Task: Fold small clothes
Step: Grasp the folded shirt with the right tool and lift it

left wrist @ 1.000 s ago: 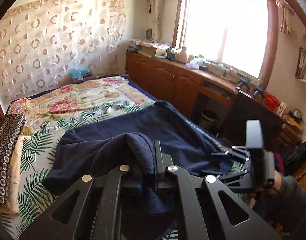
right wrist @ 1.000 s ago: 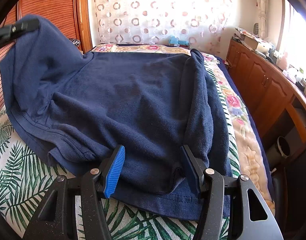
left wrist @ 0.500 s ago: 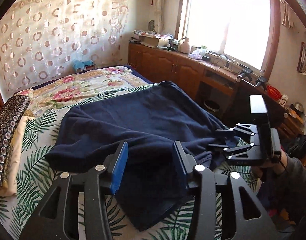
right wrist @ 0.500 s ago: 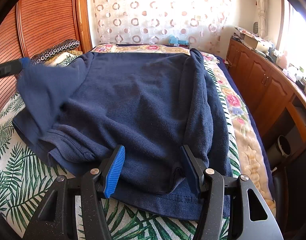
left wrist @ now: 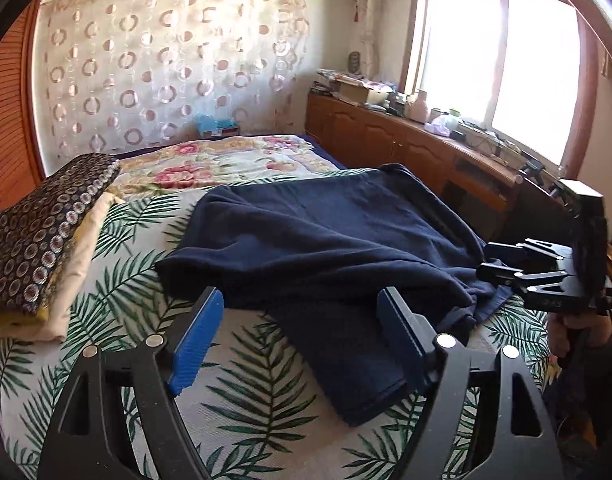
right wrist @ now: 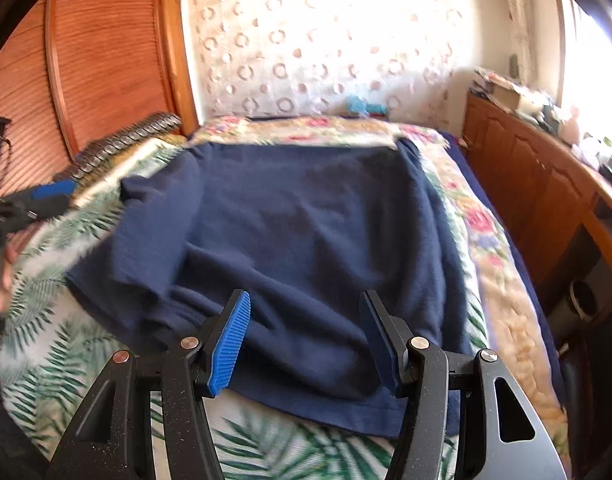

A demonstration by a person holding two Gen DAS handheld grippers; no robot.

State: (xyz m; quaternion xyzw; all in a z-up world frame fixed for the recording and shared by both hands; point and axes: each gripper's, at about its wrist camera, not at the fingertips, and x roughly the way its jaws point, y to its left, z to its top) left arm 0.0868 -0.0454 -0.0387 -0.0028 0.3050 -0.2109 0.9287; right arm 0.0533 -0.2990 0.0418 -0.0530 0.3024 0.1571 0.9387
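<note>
left gripper (left wrist: 298, 344): jaws just opening, nothing between them | right gripper (right wrist: 306, 344): open over the navy shirt (right wrist: 298, 220) | shirt flat on leaf-print bed (left wrist: 246, 412)

Sunlit window (left wrist: 502, 56), wooden cabinets (left wrist: 390, 140) — circle-patterned curtain (left wrist: 166, 64), bed (left wrist: 242, 160)

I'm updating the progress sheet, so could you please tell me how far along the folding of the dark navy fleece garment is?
Done: one side of the dark navy fleece garment lies folded over its middle on the palm-leaf bedsheet. In hand: nothing. The left gripper has just been opening, clear of the cloth; the right gripper stands open over the hem. Left: the remaining folds, as the garment is still broad and rumpled.
</note>
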